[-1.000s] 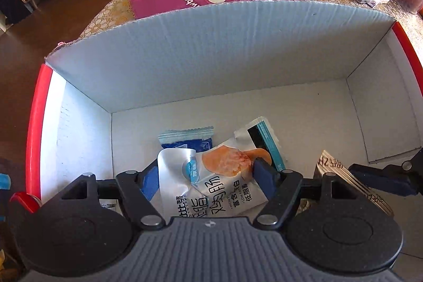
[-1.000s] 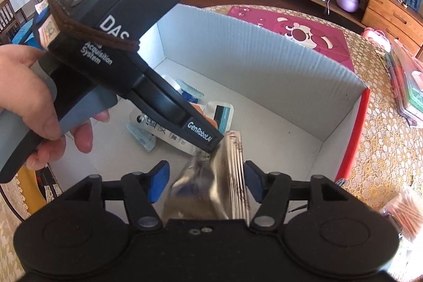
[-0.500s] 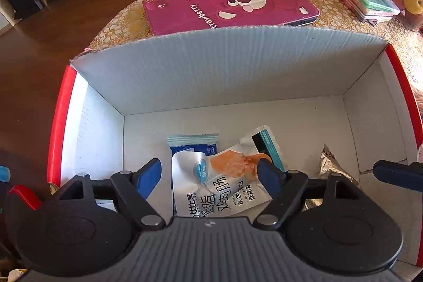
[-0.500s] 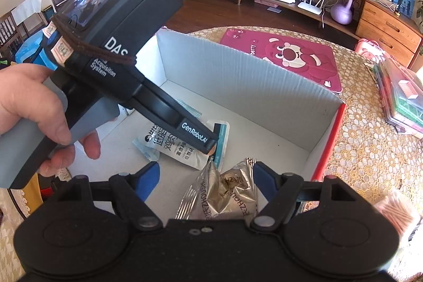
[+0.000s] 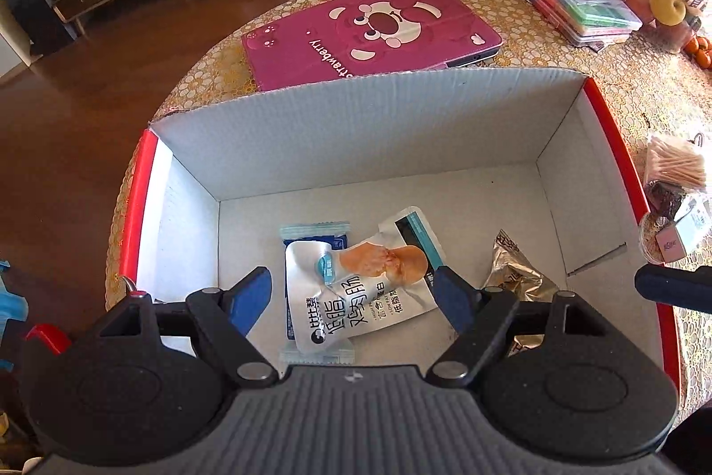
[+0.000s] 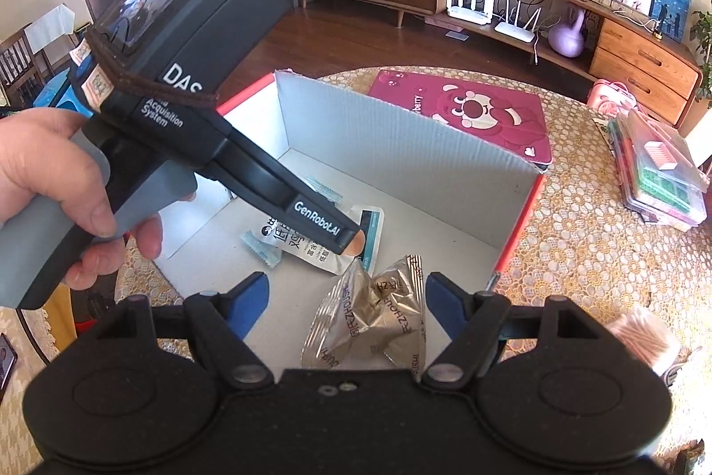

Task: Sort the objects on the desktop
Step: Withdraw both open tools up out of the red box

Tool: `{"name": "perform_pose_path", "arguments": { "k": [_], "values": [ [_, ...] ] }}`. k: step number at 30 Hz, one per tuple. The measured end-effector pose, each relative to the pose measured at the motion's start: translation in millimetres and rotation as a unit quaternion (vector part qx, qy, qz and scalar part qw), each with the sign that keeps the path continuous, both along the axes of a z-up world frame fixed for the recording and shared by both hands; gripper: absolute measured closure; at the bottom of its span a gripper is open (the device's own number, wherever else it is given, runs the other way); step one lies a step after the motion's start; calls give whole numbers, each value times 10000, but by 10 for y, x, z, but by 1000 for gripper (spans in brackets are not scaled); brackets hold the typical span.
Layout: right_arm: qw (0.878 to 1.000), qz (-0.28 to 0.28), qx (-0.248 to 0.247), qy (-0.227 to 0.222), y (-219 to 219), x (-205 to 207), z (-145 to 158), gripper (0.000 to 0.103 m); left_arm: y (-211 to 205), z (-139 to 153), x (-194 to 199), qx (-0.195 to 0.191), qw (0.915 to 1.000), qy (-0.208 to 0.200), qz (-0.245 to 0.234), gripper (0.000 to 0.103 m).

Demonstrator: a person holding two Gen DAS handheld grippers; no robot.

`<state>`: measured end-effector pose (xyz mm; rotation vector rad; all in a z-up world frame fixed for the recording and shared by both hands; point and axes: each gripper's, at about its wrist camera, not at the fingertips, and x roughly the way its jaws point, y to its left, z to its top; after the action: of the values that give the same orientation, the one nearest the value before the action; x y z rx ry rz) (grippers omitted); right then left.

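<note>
Left gripper (image 5: 353, 299) above the near part of a red-edged cardboard box (image 5: 356, 127), jaws spread wide, nothing between them. Below, flat on the box floor: white sausage packet (image 5: 356, 297) with an orange food picture, overlying a blue-and-white sachet (image 5: 316, 234). Just right of these, near the right wall: crumpled gold foil packet (image 5: 516, 270), apart from the white packet.

Right gripper (image 6: 347, 303) likewise released, fingers wide to either side of the gold foil packet (image 6: 378, 319), not touching it; packet resting on the box floor (image 6: 436, 230). A hand (image 6: 58, 181) at far left gripping the handle of the left gripper's body.

Beyond the far wall of the box, on the lace-covered table (image 5: 645, 74): magenta bear-print tablet case (image 5: 374, 30). Far right: stack of clear coloured boxes (image 5: 574, 3). Right of the box: bundle of cotton swabs (image 5: 676, 163).
</note>
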<state>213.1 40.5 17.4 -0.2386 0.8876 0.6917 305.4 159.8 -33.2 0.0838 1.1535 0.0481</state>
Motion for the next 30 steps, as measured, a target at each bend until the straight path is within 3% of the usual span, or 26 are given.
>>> {"name": "perform_pose_path", "arguments": {
  "k": [21,30],
  "values": [
    [9976,-267,541,-331,-846,-540,355,20,-383,538,-652,-139,9972,-705,-201,24],
    [9954,-374,757,-449,-1230,-780,408,11,-529,691,-933,-264,9950,-963,-85,24]
  ]
}}
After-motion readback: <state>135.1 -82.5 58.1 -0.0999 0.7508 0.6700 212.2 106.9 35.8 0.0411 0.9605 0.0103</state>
